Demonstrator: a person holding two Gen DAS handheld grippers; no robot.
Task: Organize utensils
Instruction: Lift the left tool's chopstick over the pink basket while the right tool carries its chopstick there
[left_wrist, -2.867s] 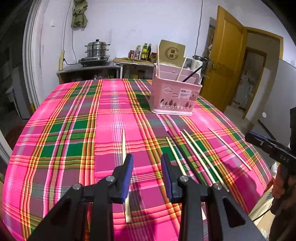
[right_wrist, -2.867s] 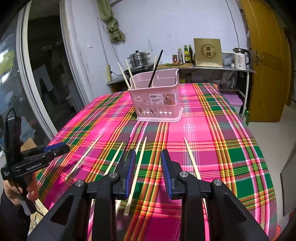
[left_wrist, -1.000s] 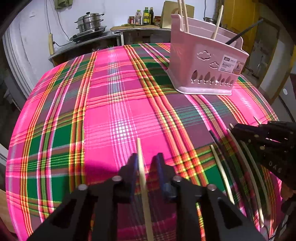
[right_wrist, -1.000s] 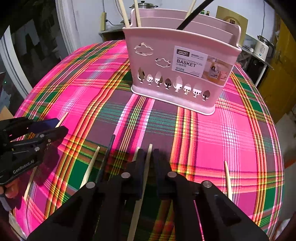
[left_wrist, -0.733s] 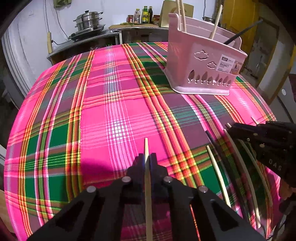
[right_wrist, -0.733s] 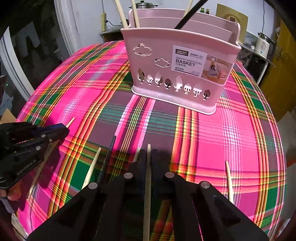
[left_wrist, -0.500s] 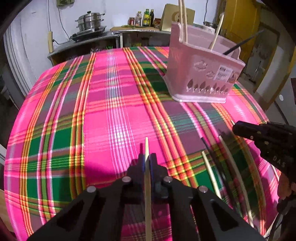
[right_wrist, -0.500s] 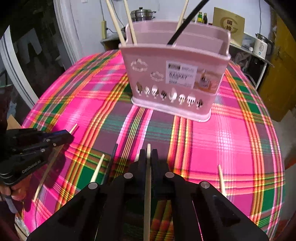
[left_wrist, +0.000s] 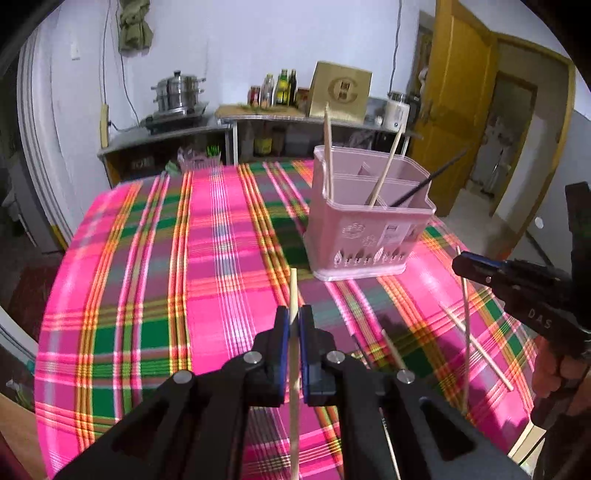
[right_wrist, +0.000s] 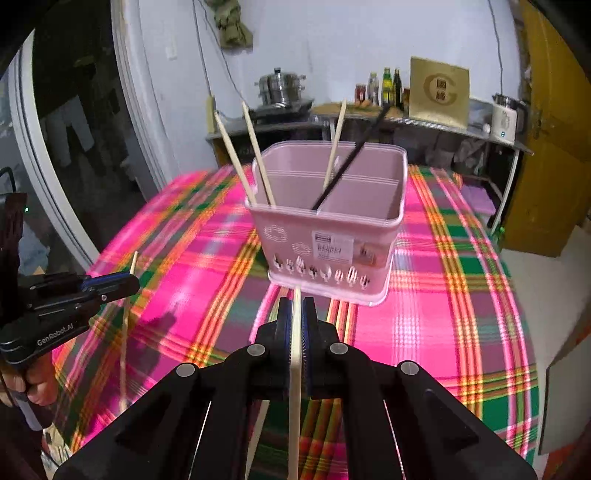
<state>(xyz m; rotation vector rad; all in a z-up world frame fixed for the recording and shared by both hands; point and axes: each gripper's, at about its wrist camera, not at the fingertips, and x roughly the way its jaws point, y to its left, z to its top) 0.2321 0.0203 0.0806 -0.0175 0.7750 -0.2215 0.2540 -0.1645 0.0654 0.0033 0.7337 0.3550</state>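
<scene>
A pink utensil basket (left_wrist: 369, 236) stands on the plaid table and holds several wooden chopsticks and one black one; it also shows in the right wrist view (right_wrist: 328, 229). My left gripper (left_wrist: 293, 317) is shut on a wooden chopstick (left_wrist: 293, 291), lifted above the cloth. My right gripper (right_wrist: 296, 310) is shut on another wooden chopstick (right_wrist: 295, 362), raised in front of the basket. Each gripper shows in the other's view, the right gripper (left_wrist: 469, 264) and the left gripper (right_wrist: 125, 282), each with its stick.
Loose chopsticks (left_wrist: 480, 347) lie on the plaid tablecloth (left_wrist: 147, 280) near the front right. A counter (left_wrist: 184, 125) with a steel pot, bottles, a box and a kettle stands behind the table. A yellow door (left_wrist: 461, 103) is at the right.
Both grippers closed on a chopstick lying on the cloth and then lifted it. Both have risen, and the right one has moved toward the basket.
</scene>
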